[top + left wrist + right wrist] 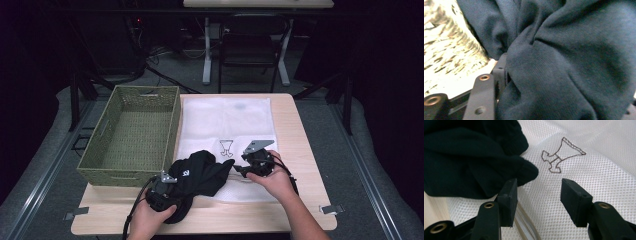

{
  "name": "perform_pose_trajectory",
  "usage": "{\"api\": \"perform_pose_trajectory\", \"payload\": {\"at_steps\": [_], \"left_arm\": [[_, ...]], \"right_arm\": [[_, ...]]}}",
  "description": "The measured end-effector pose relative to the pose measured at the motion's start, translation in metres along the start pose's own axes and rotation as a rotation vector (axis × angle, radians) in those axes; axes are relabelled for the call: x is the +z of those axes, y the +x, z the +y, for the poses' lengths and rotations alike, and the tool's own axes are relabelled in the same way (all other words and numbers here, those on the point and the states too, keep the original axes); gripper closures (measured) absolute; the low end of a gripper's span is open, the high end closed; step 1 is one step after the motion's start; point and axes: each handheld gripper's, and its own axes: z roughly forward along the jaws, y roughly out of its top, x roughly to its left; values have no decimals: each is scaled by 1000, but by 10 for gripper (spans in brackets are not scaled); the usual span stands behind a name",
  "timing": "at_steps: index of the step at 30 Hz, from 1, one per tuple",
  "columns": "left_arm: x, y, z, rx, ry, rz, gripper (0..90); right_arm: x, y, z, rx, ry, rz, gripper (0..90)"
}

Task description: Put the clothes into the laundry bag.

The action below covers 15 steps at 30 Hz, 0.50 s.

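Right gripper (537, 202) agape, left gripper (162, 192) perhaps clamped

Left gripper view. A dark navy, fine-ribbed knit fabric garment (564, 62) lies bunched in deep folds directly ahead of the left gripper (506, 82) and drapes over its far side. One black jaw with a copper-coloured rivet rises at the lower left; the cloth presses against its inner face and runs down between the jaws. The opposite jaw is almost wholly covered by fabric, so the jaw gap cannot be judged. Beyond the visible jaw, to its outer side, stands an olive-green woven basket wall (446, 45), blurred, with a pale wooden tabletop (456, 86) below it.
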Motion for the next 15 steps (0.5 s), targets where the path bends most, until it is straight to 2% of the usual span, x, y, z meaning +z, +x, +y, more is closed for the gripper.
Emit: {"api": "perform_pose_trajectory", "payload": {"at_steps": [2, 5, 11, 15], "left_arm": [[0, 0, 0, 3, -5, -1, 521], [-1, 3, 0, 4, -9, -12, 572], [-2, 4, 1, 4, -8, -22, 659], [-4, 5, 1, -7, -16, -34, 708]], "right_arm": [[2, 3, -3, -32, 22, -36, 468], [1, 5, -6, -31, 14, -18, 491], [1, 7, -8, -45, 0, -13, 516], [4, 7, -11, -55, 23, -15, 521]]}}
